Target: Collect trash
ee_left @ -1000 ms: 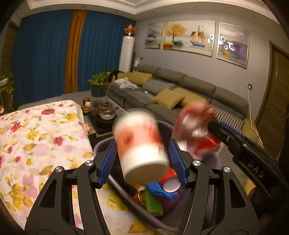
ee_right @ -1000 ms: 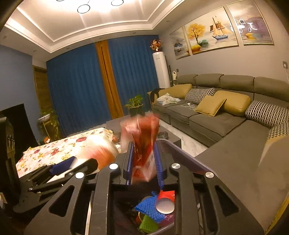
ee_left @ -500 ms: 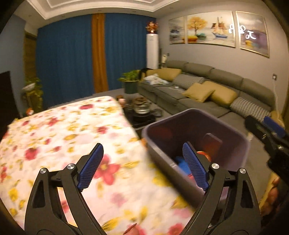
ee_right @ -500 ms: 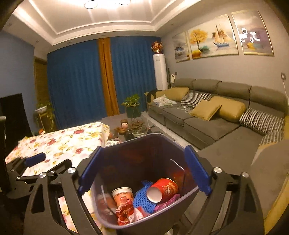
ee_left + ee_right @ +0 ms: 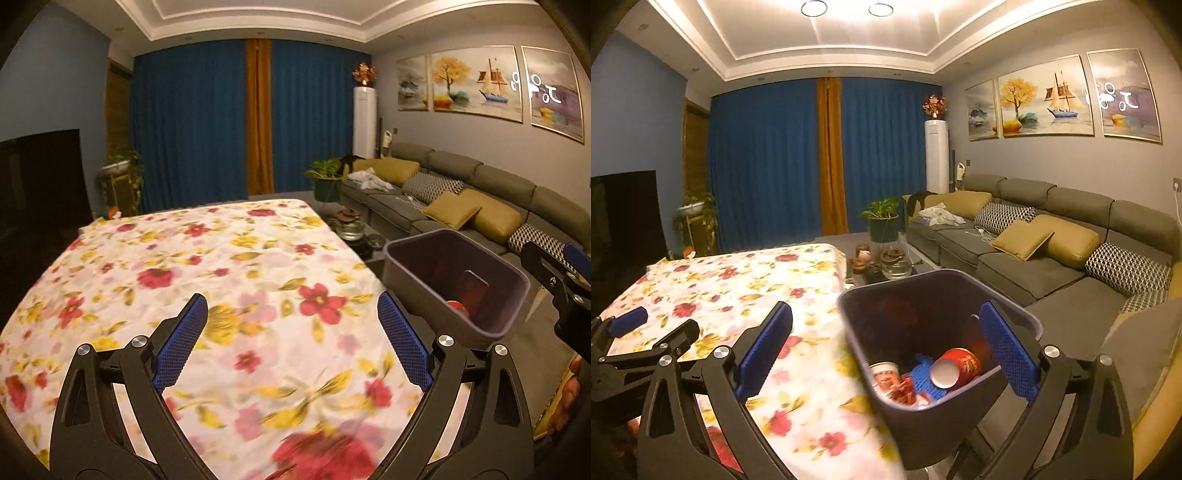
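both grippers, left [image 5: 291,347] and right [image 5: 886,350], have just opened, now gaping empty, cup [image 5: 955,367] and wrapper [image 5: 905,387] dropped into the bin [image 5: 923,424] beside the table [image 5: 221,266]; such trash looks light, crushable, best pinched gently mid-body.

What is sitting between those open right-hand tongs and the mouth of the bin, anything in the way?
Nothing visible. The right tongs stand wide open and empty, looking straight into the open-topped bin beside the flowered table. Cups and wrappers already lie at its bottom, with no lid over it.
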Demonstrator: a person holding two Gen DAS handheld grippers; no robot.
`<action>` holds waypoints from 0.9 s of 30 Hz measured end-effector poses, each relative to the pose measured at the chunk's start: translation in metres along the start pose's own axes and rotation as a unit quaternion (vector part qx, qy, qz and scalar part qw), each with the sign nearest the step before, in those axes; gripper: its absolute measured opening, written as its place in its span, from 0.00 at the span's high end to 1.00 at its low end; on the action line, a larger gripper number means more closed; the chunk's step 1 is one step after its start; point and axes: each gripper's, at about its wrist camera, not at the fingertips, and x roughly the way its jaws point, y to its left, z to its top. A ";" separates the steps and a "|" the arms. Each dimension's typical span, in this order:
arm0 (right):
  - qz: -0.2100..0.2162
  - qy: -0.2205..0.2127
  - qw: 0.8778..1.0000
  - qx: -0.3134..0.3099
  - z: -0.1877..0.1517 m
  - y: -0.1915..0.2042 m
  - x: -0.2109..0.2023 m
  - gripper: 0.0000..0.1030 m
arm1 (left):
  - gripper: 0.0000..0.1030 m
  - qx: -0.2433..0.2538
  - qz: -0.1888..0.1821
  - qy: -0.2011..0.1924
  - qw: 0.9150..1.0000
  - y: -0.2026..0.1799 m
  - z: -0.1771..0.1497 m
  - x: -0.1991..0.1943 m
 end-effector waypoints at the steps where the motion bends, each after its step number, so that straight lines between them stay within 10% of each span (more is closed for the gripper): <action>1: 0.002 -0.001 1.000 -0.001 -0.001 0.004 -0.004 0.05 | 0.11 0.000 0.003 -0.002 1.000 0.003 -0.001 -0.005; 27: 0.023 -0.010 0.999 -0.021 -0.024 0.070 -0.077 0.05 | 0.11 -0.016 0.033 -0.031 0.999 0.056 -0.027 -0.085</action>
